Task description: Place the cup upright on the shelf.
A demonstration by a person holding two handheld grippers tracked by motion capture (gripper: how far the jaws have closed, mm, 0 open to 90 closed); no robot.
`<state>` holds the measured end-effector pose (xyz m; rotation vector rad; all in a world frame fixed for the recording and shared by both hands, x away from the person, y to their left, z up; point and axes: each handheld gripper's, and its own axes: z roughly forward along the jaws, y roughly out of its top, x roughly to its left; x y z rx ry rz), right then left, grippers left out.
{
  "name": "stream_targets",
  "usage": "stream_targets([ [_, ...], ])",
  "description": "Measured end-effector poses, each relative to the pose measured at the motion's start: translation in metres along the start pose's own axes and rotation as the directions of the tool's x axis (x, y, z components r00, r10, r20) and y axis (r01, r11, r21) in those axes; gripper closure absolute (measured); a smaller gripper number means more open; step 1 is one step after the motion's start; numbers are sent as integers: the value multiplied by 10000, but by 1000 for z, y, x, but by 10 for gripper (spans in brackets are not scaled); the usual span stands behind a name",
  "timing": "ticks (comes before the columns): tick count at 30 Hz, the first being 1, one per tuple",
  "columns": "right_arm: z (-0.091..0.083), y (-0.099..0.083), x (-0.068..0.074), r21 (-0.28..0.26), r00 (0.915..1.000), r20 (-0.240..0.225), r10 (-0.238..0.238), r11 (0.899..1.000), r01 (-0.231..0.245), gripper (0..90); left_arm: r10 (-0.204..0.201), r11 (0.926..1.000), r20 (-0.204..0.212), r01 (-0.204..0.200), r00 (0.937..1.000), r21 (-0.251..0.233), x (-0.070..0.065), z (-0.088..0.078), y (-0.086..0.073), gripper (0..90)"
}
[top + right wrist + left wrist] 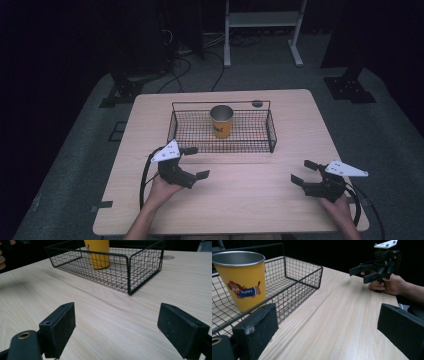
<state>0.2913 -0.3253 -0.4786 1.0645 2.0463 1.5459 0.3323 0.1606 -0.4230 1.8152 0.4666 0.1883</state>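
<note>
Left gripper (pixel 196 162) sits just in front of the wire basket's (pixel 272 131) near-left corner, jaws spread wide, nothing between them, aimed right across the table (pixel 250 200). Yellow cup (pixel 221 121) stands upright inside the basket, roughly mid-length, toward the back wall; long axis vertical, open metal mouth up, dog print with "Puppy" facing the left gripper view. Basket's long side runs left-right along the table. Right gripper (pixel 303 172) rests at the table's near-right, well apart from the basket, jaws released wide, empty, pointing left toward the basket.
</note>
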Motion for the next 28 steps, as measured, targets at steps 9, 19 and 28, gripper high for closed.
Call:
stream_targets([
  [9, -13, 3, -2, 79, 9989, 395, 249, 9997, -252, 139, -27, 10000, -18, 27, 10000, 14, -10, -8, -8, 22],
  [19, -14, 1, -3, 223, 9968, 629, 494, 9985, -509, 139, 127, 9999, -261, -128, 9996, -37, -19, -17, -17, 21],
  [28, -17, -2, -2, 109, 9952, 671, 710, 9974, -719, 139, 226, 9990, -900, -259, 9957, -359, -26, -28, -30, 21],
])
